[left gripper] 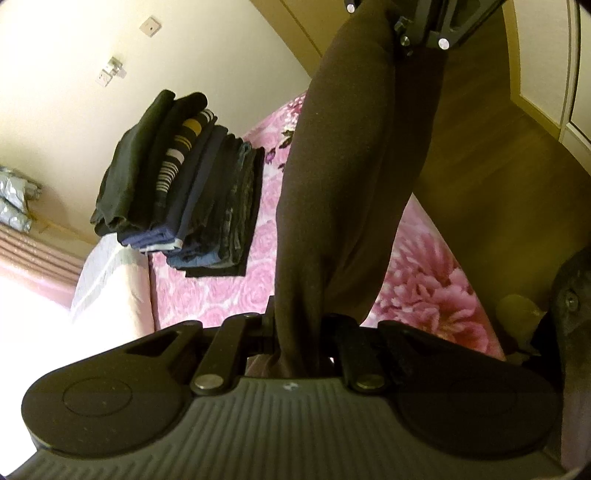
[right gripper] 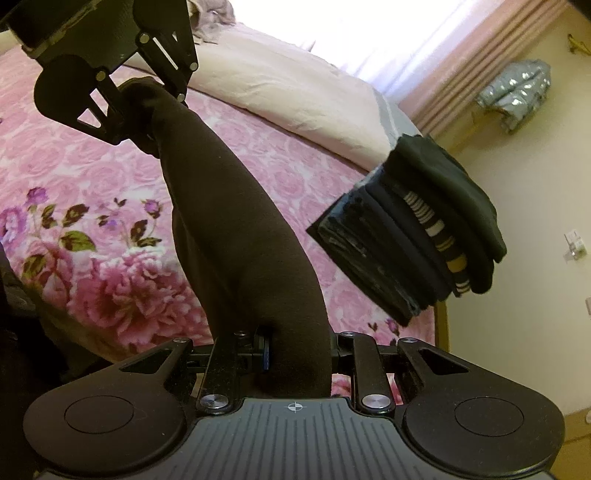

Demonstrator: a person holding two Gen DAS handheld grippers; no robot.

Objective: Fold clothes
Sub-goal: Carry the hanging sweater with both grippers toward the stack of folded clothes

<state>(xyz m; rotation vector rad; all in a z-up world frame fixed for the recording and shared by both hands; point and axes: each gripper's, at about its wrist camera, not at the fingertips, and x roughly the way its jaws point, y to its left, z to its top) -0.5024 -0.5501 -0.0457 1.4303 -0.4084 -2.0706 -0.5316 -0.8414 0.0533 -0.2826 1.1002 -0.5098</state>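
Note:
A dark brown garment (left gripper: 343, 177) is stretched between my two grippers above the bed. My left gripper (left gripper: 295, 332) is shut on one end of it. My right gripper (right gripper: 295, 343) is shut on the other end (right gripper: 236, 221). In the left wrist view the right gripper (left gripper: 417, 33) shows at the top, clamped on the cloth. In the right wrist view the left gripper (right gripper: 129, 107) shows at the upper left, clamped on the cloth. My fingertips are hidden in the fabric.
A stack of folded dark clothes (left gripper: 184, 184) sits on the pink floral bedspread (left gripper: 424, 295), also seen in the right wrist view (right gripper: 410, 229). A pale pillow (right gripper: 288, 96) lies beyond. Curtains (right gripper: 461, 62), a silver jacket (right gripper: 517, 92) and a wardrobe (left gripper: 546, 74) stand around.

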